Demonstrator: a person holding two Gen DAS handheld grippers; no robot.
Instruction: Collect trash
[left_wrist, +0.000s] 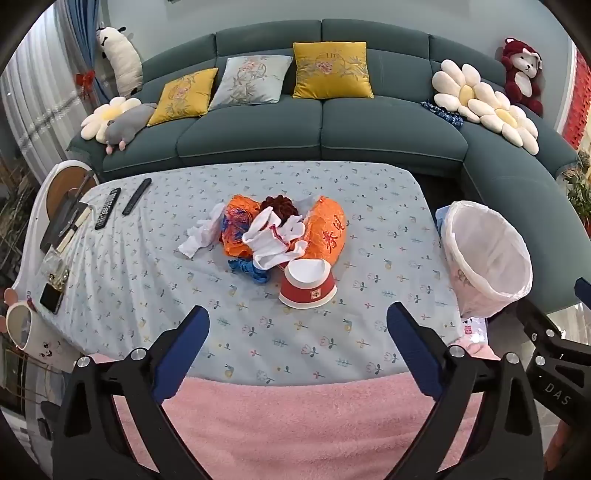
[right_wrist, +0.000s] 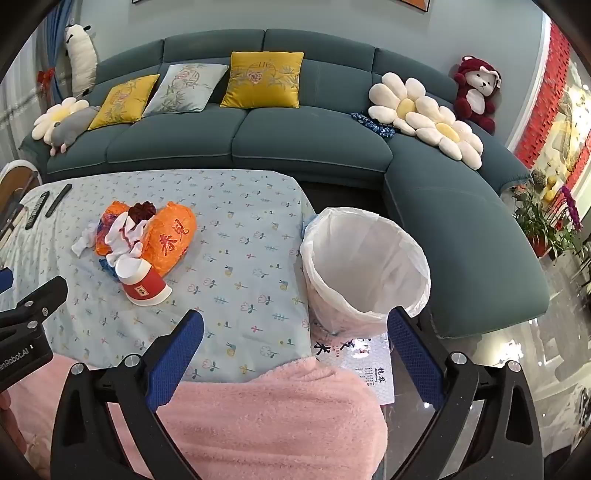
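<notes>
Teal sofa (left_wrist: 332, 122) curves behind the cloth-covered bench (left_wrist: 129, 280), where a bag-lined trash bin (right_wrist: 364, 269) stands at the right edge; the trash pile (left_wrist: 280, 229) of orange wrappers and white tissue sits mid-bench, a tipped red paper bowl (left_wrist: 308, 282) touching its near side; left gripper (left_wrist: 297, 347) and right gripper (right_wrist: 295, 350) hover near the front edge, jaws spread wide, empty
</notes>
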